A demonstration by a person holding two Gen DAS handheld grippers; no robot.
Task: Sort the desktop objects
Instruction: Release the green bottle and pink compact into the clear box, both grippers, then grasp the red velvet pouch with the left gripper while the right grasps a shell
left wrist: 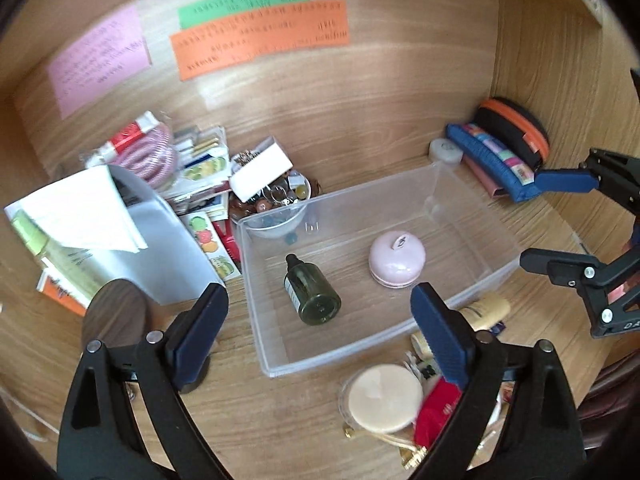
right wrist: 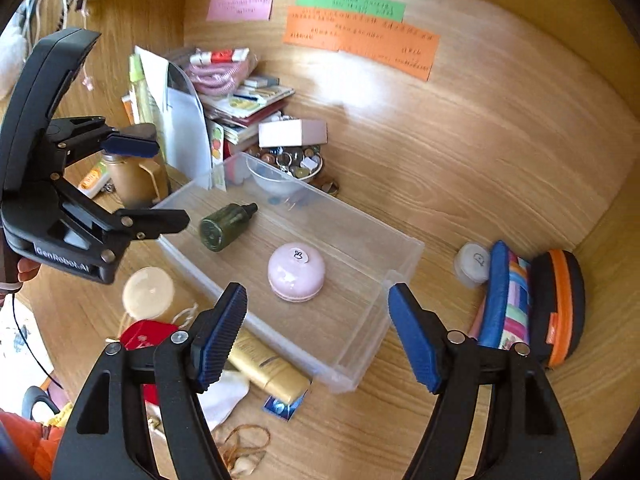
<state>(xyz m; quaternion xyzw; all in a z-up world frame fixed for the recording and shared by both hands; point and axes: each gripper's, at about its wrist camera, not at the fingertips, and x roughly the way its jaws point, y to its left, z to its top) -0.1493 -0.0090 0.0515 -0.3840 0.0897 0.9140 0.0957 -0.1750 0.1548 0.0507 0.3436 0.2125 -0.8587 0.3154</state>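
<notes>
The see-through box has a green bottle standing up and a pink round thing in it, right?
Almost. The green bottle is not standing up; it lies on its side on the floor of the clear box, as the left wrist view shows. The pink round case is in there too, apart from the bottle.

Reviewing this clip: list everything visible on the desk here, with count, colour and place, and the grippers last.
clear plastic bin: 1, transparent, desk centre
dropper bottle: 1, dark green, lying inside bin
round case: 1, pink, inside bin
gold tube: 1, gold, lying against the bin's near side
powder puff: 1, cream, in front of bin
red pouch: 1, red, beside puff
trinket bowl: 1, clear, behind bin
pencil cases: 2, blue striped and black-orange, right corner
white jar: 1, beside cases
paper notes: 3, pink, green, orange, back wall
left gripper: open, empty
right gripper: open, empty
</notes>
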